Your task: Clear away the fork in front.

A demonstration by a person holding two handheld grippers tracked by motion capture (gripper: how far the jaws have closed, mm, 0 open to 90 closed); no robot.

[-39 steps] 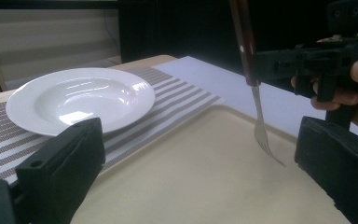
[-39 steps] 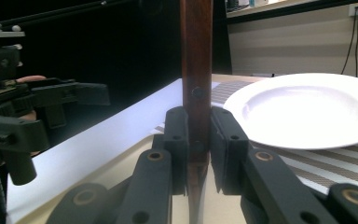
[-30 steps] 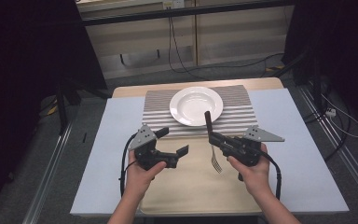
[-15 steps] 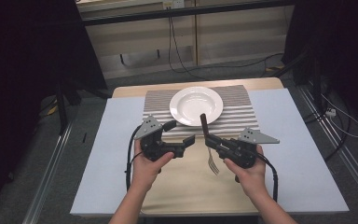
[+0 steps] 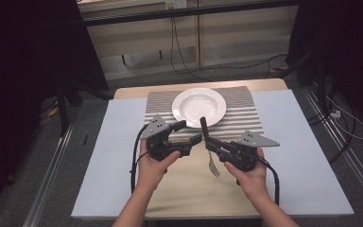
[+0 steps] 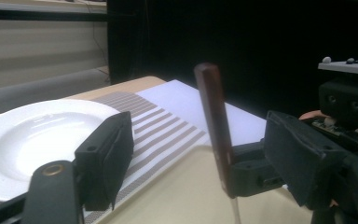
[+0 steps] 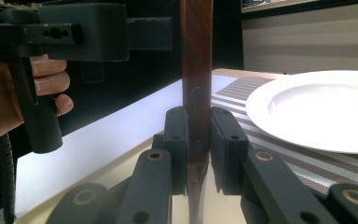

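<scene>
A fork with a dark brown wooden handle stands nearly upright, its metal tines pointing down over the beige mat. My right gripper is shut on the lower handle; its pads press both sides. My left gripper is open, its jaws spread just left of the handle, one reaching toward it. From the left gripper view the handle rises between the two jaws. A white plate lies behind on a striped placemat.
A beige mat covers the near middle of the table, with pale blue table surface on both sides. Cables trail from each gripper. Dark floor and table edges surround the work area.
Both hands have shifted slightly away from me and toward each other. The left gripper's open jaws have closed in on the fork handle, which the right gripper still holds upright.
</scene>
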